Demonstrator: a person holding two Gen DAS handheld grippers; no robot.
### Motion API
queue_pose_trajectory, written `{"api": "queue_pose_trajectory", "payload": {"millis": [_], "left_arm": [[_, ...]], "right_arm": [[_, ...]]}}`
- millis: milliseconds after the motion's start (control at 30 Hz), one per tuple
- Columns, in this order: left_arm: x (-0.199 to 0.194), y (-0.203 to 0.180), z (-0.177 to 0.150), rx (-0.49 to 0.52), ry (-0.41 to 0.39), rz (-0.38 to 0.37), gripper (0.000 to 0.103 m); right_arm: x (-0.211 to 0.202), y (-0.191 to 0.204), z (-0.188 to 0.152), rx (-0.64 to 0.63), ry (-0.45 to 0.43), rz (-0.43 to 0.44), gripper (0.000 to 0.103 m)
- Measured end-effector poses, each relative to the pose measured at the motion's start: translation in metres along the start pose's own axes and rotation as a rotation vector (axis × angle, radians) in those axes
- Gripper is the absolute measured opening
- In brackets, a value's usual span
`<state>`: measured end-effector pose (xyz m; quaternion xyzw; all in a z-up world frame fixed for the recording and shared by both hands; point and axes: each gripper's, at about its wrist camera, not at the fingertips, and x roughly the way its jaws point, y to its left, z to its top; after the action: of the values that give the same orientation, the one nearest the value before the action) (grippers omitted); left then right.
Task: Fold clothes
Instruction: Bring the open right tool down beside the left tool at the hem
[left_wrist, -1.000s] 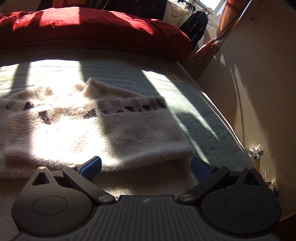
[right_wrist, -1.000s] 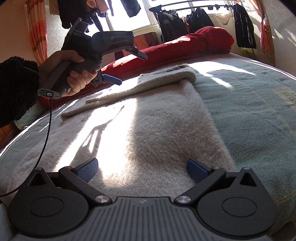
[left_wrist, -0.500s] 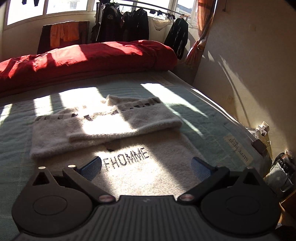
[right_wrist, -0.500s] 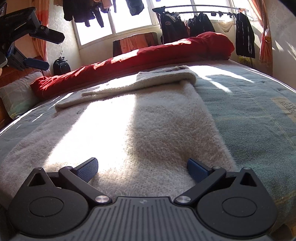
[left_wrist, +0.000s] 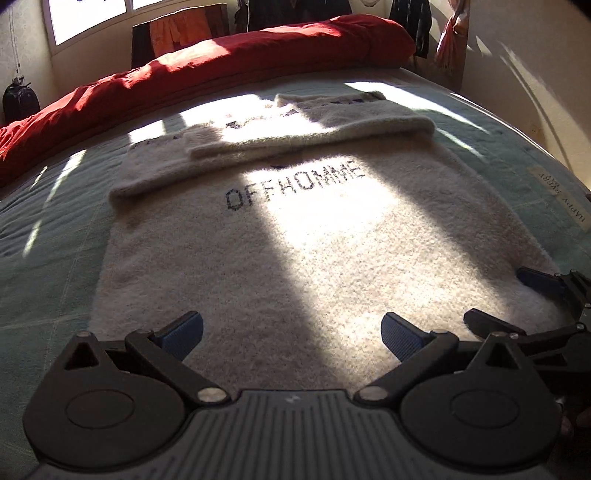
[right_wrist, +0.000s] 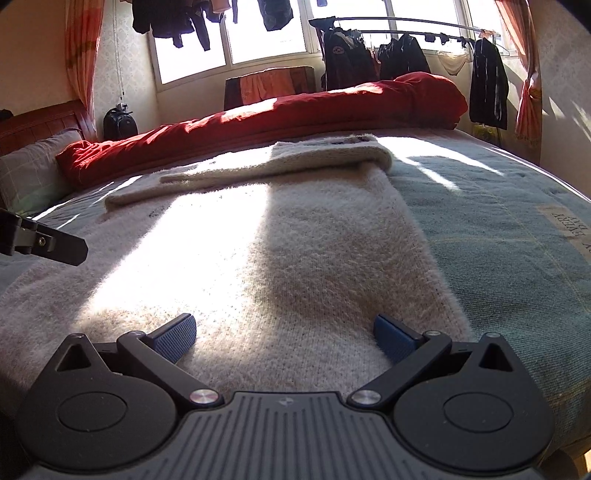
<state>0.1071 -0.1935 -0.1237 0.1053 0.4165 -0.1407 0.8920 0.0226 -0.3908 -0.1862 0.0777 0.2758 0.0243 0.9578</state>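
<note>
A cream knitted sweater (left_wrist: 295, 236) lies flat on the green bedspread (left_wrist: 48, 229), its hem toward the cameras and its collar end toward twelve o'clock, where both sleeves (left_wrist: 314, 129) are already folded across the chest in a band just above the dark lettering (left_wrist: 293, 184). That layout makes the body a plain rectangle, so the remaining step is judged to be lifting the hem and carrying it up over the sleeves. The left gripper (left_wrist: 291, 332) hovers low over the near hem, at about six o'clock of the garment in its own view, with its jaws spread wide and nothing between them; the blue pads (left_wrist: 181, 332) sit just above the knit, though contact cannot be confirmed. The right gripper (right_wrist: 284, 332) is placed the same way near the garment's right edge, jaws also released and empty, and it shows at about four o'clock in the left wrist view, close beside its partner. Spacing the two along the hem would let both corners rise together and keep the fold square. The thick, fuzzy knit probably needs a deep bite to catch both layers. A rolled red duvet (right_wrist: 277, 114) lies along the far edge at twelve o'clock, well apart from the sweater.
</note>
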Motion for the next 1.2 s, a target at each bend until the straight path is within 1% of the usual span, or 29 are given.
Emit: {"api": "queue_pose_trajectory", "payload": {"millis": [67,233,500,833,1200], "left_arm": [[0.006,-0.004,-0.006,-0.01,0.016,0.011,0.102],[0.007,-0.007,-0.013,-0.03,0.02,-0.012,0.102],[0.006,-0.003,-0.02,-0.089,0.036,-0.033,0.102],[-0.001,-0.001,-0.031,-0.13,0.054,-0.062,0.102],[-0.008,-0.002,-0.043,-0.149,0.057,-0.078,0.102]], "right_arm": [[0.0,0.0,0.0,-0.002,-0.002,0.0,0.103],[0.001,0.002,-0.001,-0.01,-0.005,-0.007,0.103],[0.0,0.003,-0.003,-0.019,-0.009,-0.013,0.103],[-0.001,0.004,-0.003,-0.027,-0.011,-0.02,0.103],[0.0,0.005,-0.003,-0.034,-0.014,-0.027,0.103]]}}
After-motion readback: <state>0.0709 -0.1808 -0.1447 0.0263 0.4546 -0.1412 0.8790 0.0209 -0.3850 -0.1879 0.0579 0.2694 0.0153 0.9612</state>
